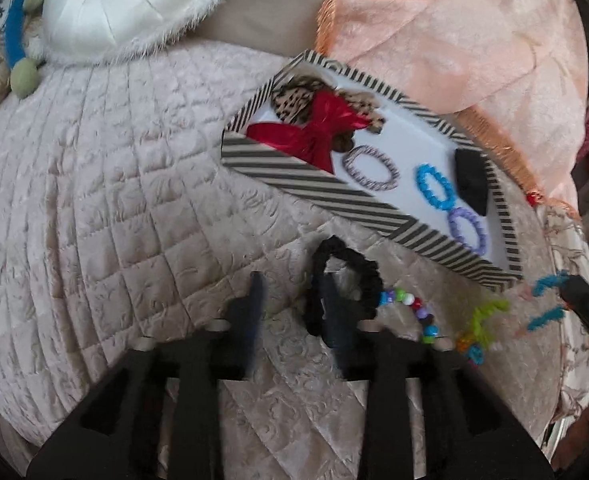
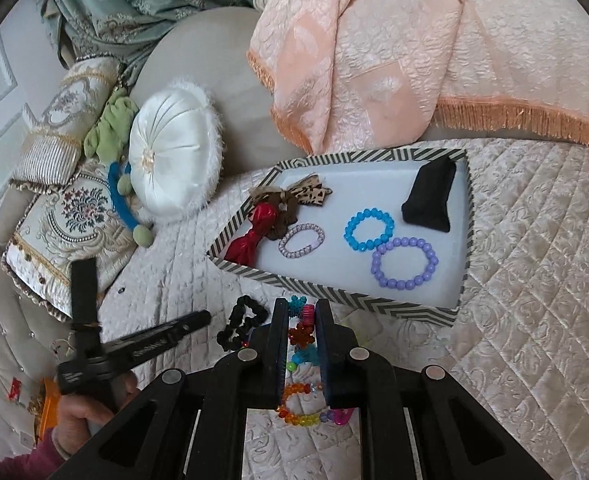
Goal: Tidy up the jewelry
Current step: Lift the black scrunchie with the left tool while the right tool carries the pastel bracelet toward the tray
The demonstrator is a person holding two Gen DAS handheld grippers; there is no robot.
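A striped box (image 1: 294,184) (image 2: 334,296) lies on the quilted bed and holds a red bow (image 1: 318,128) (image 2: 250,236), a leopard bow (image 2: 306,194), a lilac bracelet (image 1: 370,166) (image 2: 301,240), a blue bracelet (image 1: 436,186) (image 2: 368,229), a purple bracelet (image 1: 468,230) (image 2: 404,263) and a black pouch (image 1: 472,178) (image 2: 428,200). My left gripper (image 1: 292,292) is open, its right finger inside a black scrunchie (image 1: 358,280) (image 2: 242,322) in front of the box. My right gripper (image 2: 301,316) stands narrowly open around a colourful flower bracelet (image 2: 300,336). A beaded bracelet (image 1: 414,308) lies beside the scrunchie.
A white round cushion (image 1: 126,4) (image 2: 174,156), patterned pillows (image 2: 66,216) and a blue-green toy (image 1: 14,40) lie at the bed's head. A peach fringed blanket (image 1: 474,48) (image 2: 374,60) lies behind the box. Loose curly hair ties (image 1: 486,320) lie to the right of the left gripper.
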